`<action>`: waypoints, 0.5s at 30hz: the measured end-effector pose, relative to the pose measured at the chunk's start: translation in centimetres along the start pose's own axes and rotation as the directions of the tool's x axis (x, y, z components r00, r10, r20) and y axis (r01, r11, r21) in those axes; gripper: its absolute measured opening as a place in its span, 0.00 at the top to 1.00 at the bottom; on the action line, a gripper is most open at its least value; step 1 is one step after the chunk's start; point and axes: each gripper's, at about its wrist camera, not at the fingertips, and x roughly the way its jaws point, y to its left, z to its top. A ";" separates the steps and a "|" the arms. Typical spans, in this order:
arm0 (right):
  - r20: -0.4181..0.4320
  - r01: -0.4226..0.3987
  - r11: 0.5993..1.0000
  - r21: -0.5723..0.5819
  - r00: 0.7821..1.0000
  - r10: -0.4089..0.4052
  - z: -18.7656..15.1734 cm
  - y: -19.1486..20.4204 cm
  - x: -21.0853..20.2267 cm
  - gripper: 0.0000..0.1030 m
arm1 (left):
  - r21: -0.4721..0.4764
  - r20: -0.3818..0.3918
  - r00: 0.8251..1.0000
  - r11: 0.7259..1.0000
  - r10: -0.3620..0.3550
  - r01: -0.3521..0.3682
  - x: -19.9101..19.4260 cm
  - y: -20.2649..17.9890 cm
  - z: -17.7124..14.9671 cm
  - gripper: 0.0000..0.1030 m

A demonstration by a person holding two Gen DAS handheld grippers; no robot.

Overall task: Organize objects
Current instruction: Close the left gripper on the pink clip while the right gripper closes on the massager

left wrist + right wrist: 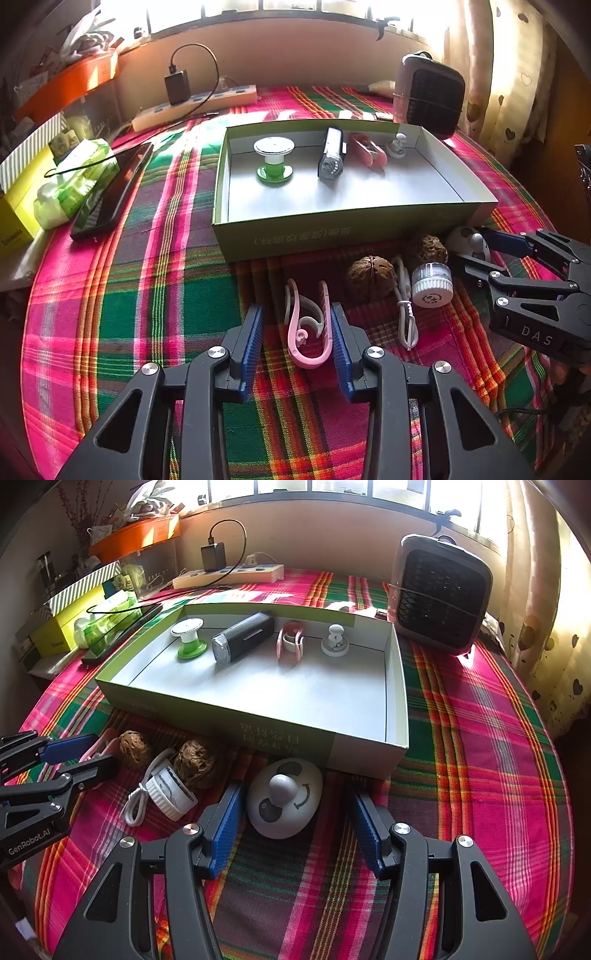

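**Pink clip between the left pads, white egg between the right**

The left gripper [298,334] points down at the plaid tablecloth [184,295] with the pink clip [308,326] between its blue pads; the right-hand pad lies against the clip's right arm, the other pad stands clear of it with cloth showing between, so the clip is straddled, not pinched; the jaws are part open. Just beyond and to the right of this gripper lie a walnut [371,277], a white looped cord [406,314], a small clear jar with a white ribbed cap [432,284] and a second walnut [424,251]; the shallow green box [343,232] sits straight ahead of them.

The right gripper [295,819] is released and wide; the white egg-shaped gadget with a grey knob [284,797] lies on the cloth between its fingers, nearer the left one, touching neither that I can tell; the box wall is just beyond it.

Inside the box, along the far wall, stand a green-and-white spool [189,637], a black flashlight [242,637], another pink clip [291,640] and a small white knobbed piece [335,640]; a dark heater [441,594] sits beyond the box on the right.
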 end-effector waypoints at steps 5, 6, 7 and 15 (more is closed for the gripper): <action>0.000 0.002 1.000 0.008 1.000 -0.002 0.0 0.0 0.0 0.45 | -0.015 0.004 1.000 1.000 -0.003 0.003 0.0 0.5 0.1 0.78; 0.000 0.003 1.000 0.009 1.000 -0.003 0.0 0.0 0.0 0.45 | -0.017 0.006 1.000 1.000 -0.006 0.007 0.0 0.6 0.1 0.79; 0.000 0.004 1.000 0.009 1.000 -0.004 0.0 0.1 0.0 0.45 | -0.019 0.007 1.000 1.000 -0.007 0.007 0.0 0.7 0.1 0.79; 0.000 0.006 1.000 0.013 1.000 -0.006 0.0 0.0 0.0 0.45 | -0.024 0.009 1.000 1.000 -0.019 0.019 0.0 0.9 0.2 0.79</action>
